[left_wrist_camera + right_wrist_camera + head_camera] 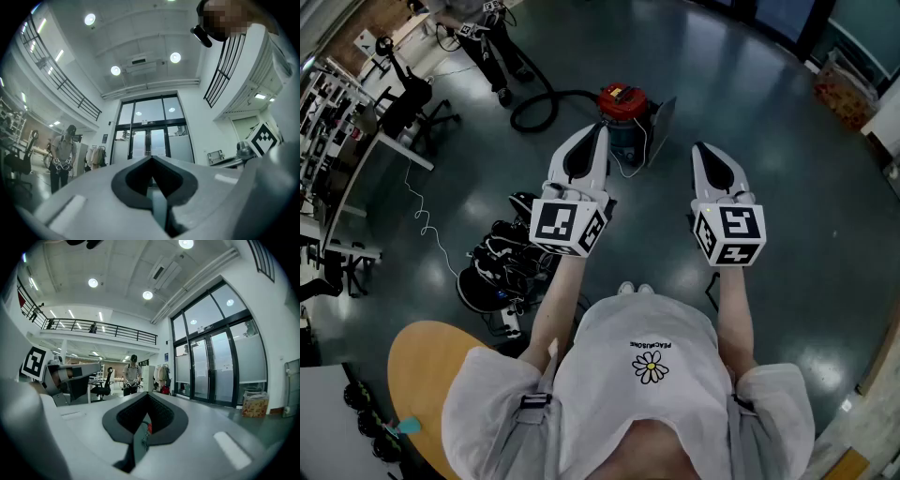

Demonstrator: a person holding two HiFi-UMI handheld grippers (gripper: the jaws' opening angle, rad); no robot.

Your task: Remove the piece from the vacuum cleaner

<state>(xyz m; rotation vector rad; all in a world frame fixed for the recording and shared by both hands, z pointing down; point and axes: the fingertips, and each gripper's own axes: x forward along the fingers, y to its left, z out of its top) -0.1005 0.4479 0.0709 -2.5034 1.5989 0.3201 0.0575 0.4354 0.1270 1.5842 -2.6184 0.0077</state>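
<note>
Both white claws, left claw (597, 131) and right claw (700, 148), hover pressed together and empty mid-frame, well apart from the red-lidded canister vacuum cleaner (622, 103) on the grey floor (769, 131) at upper centre, so arriving closed they would likely shove it rather than grip.

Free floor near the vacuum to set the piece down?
Bare floor right of the vacuum cleaner, out toward the box by the wall. Crowded left: hose loop, white cable, black gear pile, desks.
</note>
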